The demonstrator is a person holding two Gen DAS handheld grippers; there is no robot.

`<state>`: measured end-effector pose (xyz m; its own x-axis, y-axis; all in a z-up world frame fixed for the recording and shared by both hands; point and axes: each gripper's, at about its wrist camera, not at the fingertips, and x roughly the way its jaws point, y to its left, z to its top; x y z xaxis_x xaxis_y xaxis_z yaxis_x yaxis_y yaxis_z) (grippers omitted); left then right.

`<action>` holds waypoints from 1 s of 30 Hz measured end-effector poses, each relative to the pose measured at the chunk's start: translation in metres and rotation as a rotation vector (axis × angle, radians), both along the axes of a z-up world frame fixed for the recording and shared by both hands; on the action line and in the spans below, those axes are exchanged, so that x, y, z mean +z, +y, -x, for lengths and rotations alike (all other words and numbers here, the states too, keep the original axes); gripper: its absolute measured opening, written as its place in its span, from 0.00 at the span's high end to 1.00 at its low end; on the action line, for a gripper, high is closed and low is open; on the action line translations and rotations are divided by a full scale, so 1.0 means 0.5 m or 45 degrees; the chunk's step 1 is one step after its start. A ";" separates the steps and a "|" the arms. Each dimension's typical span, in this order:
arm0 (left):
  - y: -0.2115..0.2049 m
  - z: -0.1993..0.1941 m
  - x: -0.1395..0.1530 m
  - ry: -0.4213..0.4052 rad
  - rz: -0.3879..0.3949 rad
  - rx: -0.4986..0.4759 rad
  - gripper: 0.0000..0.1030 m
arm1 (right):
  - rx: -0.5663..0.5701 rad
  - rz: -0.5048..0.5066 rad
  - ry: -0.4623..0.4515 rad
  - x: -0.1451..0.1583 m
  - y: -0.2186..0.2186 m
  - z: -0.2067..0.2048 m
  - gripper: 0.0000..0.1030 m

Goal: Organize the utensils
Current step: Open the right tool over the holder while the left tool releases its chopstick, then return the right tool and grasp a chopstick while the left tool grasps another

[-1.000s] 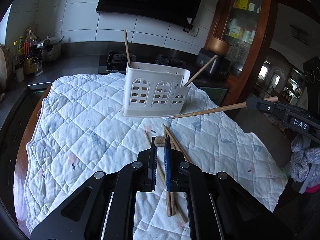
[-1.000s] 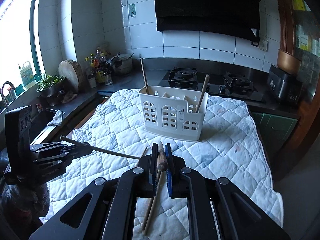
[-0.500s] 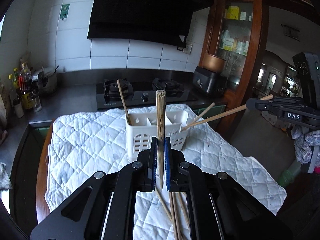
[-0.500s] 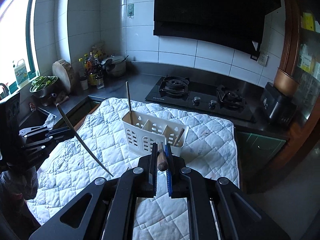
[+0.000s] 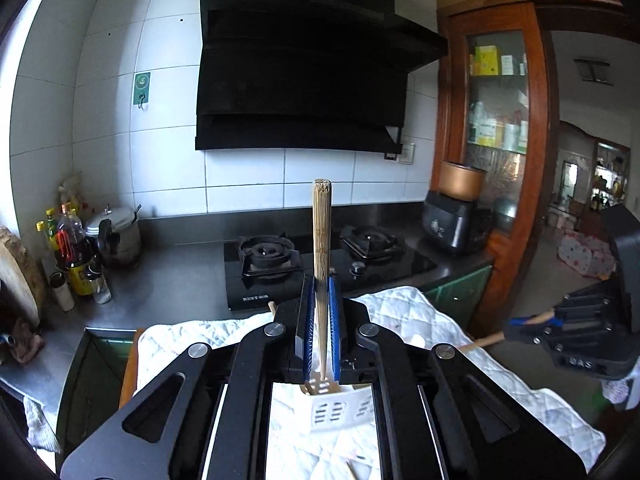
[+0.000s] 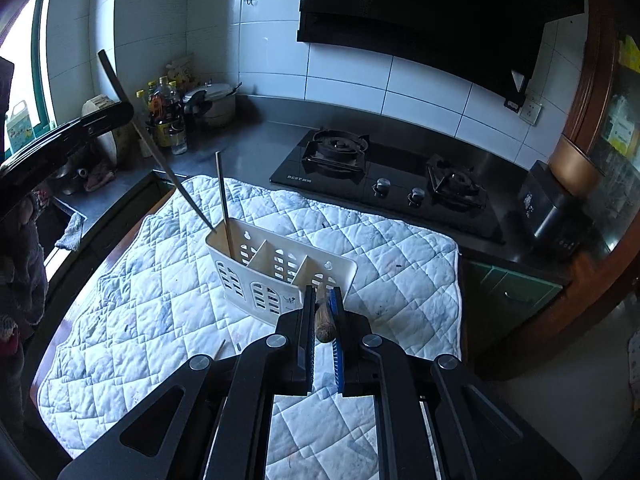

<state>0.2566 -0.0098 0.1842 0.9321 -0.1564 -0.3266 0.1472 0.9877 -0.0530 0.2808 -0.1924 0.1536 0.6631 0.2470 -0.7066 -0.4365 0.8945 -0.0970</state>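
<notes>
Gripping one chopstick (image 5: 322, 240) in our left gripper (image 5: 321, 312), another chopstick (image 6: 323, 316) in our right gripper (image 6: 323, 308), fingers clamped, white caddy (image 6: 280, 272) below.

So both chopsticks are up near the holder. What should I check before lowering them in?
1. Left hand-held gripper shut on left chopstick: ok, the stick stands upright between the pads.
2. Right hand-held gripper shut on right chopstick: ok.
3. Left chopstick's tip at the holder: ok, it is at the rim of the left-end compartment.
4. Right chopstick's tip over a compartment: cannot tell, the tip is hidden.
5. Holder upright on the quilted cloth: ok.
6. Room in the left-end compartment: ok, only one standing chopstick is in it.
</notes>
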 end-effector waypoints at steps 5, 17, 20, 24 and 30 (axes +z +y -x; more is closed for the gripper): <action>0.007 -0.065 -0.041 0.100 0.023 0.021 0.94 | 0.005 0.049 0.047 -0.026 0.015 -0.027 0.93; 0.044 -0.126 -0.147 0.289 0.122 0.008 0.93 | -0.024 0.079 0.126 -0.070 0.028 -0.088 0.93; 0.044 -0.121 -0.150 0.280 0.115 -0.016 0.91 | -0.031 0.050 0.123 -0.071 0.026 -0.092 0.92; 0.042 -0.106 -0.144 0.272 0.115 -0.020 0.91 | -0.040 0.011 0.083 -0.060 0.019 -0.080 0.84; 0.048 -0.032 -0.123 0.224 0.139 -0.046 0.91 | -0.049 -0.073 -0.018 -0.028 -0.004 -0.013 0.73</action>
